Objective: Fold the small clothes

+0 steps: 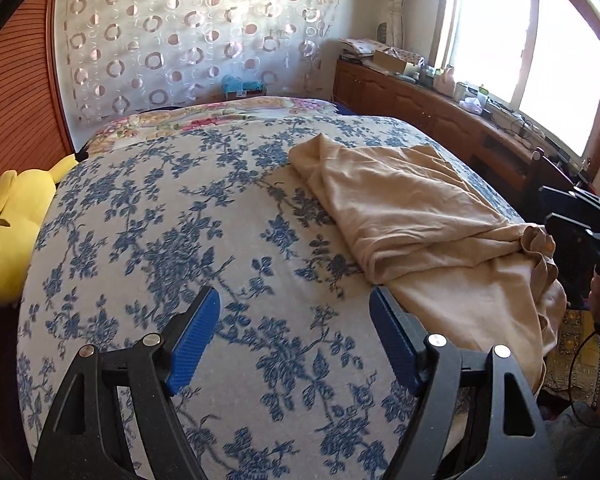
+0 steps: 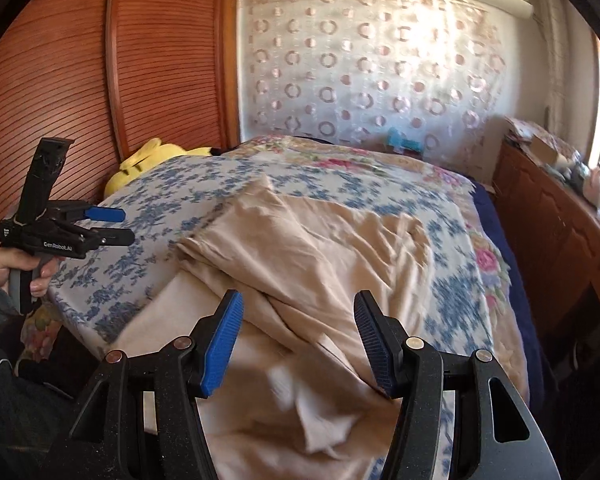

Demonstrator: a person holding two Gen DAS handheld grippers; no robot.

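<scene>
A beige garment [image 1: 428, 216] lies rumpled and partly folded on the bed's blue-flowered cover [image 1: 188, 240], at its right near corner; it also shows in the right wrist view [image 2: 300, 264]. My left gripper [image 1: 294, 300] is open and empty, held above the cover just left of the garment's near edge. It also shows in the right wrist view [image 2: 116, 224], held in a hand at the bed's left edge. My right gripper [image 2: 298, 304] is open and empty, hovering over the garment's near part. In the left wrist view it is a dark shape [image 1: 580, 224] at the right.
A yellow plush toy [image 1: 16, 216] lies at the bed's left side by the wooden wardrobe [image 2: 80, 80]. A wooden sideboard [image 1: 440, 108] with clutter stands under the window on the right. A patterned curtain [image 1: 188, 40] hangs behind the bed.
</scene>
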